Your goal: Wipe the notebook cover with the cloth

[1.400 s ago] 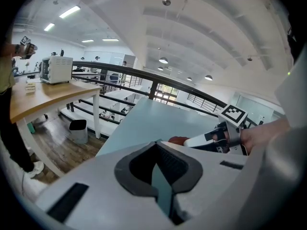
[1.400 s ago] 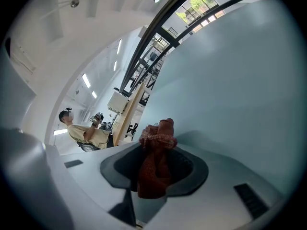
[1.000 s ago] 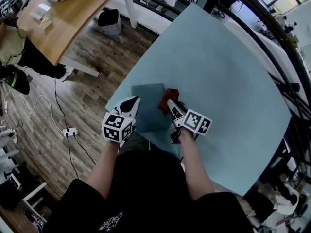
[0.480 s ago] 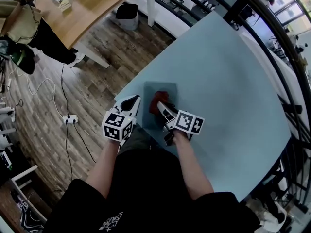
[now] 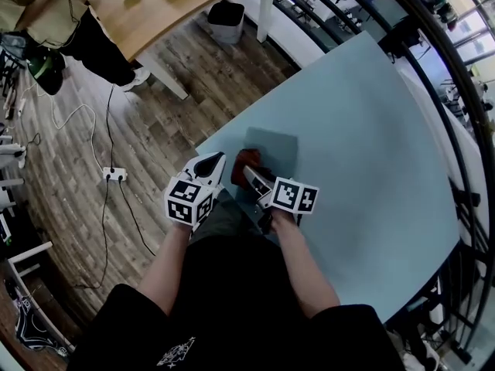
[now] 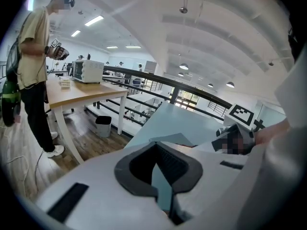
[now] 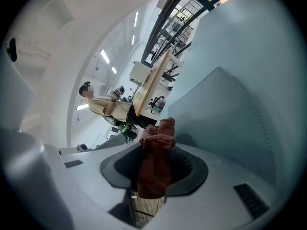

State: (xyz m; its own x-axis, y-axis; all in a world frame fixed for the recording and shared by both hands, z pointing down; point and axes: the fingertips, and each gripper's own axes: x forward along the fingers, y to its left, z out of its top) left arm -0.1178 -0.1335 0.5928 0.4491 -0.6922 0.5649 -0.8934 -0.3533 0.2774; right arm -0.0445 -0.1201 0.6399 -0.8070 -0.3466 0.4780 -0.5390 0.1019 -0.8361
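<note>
A grey-blue notebook (image 5: 276, 148) lies flat near the front left corner of the pale blue table (image 5: 371, 122). My right gripper (image 5: 251, 171) is shut on a bunched red cloth (image 5: 244, 161), which presses on the notebook's near left edge. In the right gripper view the cloth (image 7: 156, 145) sticks out between the pads, with the notebook cover (image 7: 225, 114) just beyond. My left gripper (image 5: 214, 160) is shut and empty, at the table edge just left of the cloth. Its own view shows the notebook (image 6: 175, 138) ahead of the closed jaws (image 6: 154, 148).
The table's near left edge drops to a wood floor with a power strip (image 5: 115, 175) and cables. A wooden desk (image 5: 155, 2), a bin (image 5: 226, 20) and a standing person (image 5: 73, 18) are beyond. A dark railing (image 5: 452, 107) runs along the table's right side.
My right gripper has dragged the red cloth leftward across the notebook cover, from its right edge to its near left edge. The left gripper now sits off the notebook's left side.
</note>
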